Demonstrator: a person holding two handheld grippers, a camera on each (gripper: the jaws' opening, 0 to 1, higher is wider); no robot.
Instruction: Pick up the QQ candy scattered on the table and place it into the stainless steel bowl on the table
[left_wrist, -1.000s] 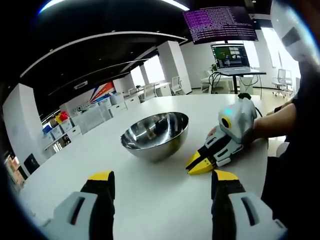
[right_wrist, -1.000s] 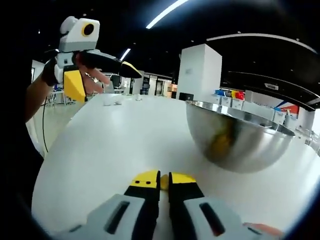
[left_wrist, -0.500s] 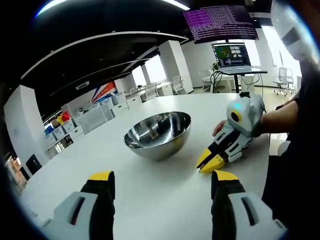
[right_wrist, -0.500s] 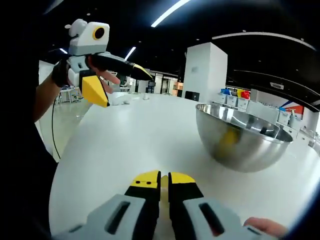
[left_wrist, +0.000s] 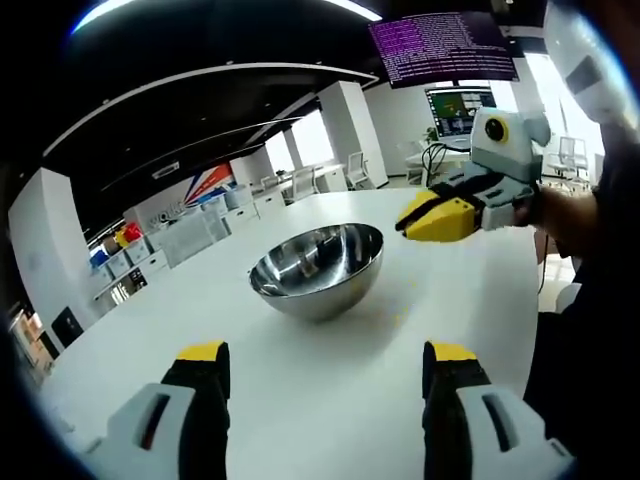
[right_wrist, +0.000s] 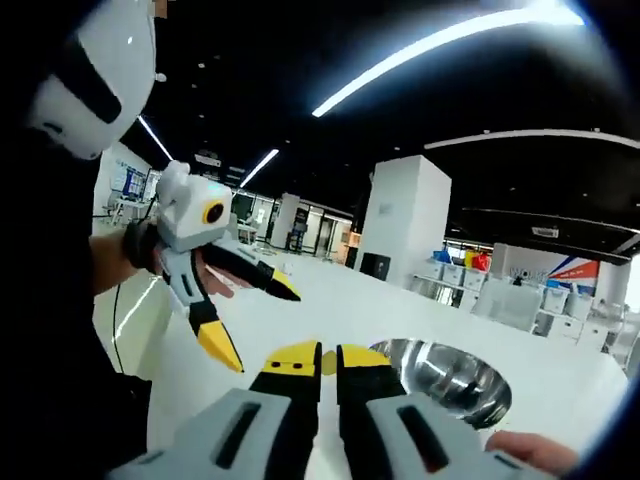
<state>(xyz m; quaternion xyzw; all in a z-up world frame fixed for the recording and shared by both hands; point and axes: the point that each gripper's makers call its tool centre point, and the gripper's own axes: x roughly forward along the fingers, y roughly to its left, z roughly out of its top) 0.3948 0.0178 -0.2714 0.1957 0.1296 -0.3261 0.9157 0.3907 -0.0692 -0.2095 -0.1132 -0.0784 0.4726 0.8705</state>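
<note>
While our right gripper pinches a yellow candy between pressed tips, raised at two o'clock of the steel bowl, we carry it over the bowl before releasing; our left gripper stays spread above the table

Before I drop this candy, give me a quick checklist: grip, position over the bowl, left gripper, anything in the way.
1. Grip: ok. The right gripper is shut on a yellow candy, a sliver showing between the tips.
2. Position: not ok. In the left gripper view the right gripper is raised beside the bowl, not above its opening.
3. Left gripper: ok. Open, holding nothing, off to the side.
4. Bowl upright on the table: ok.
5. Path to the bowl: ok, nothing between.
6. Bowl's contents: cannot tell, reflections.
</note>
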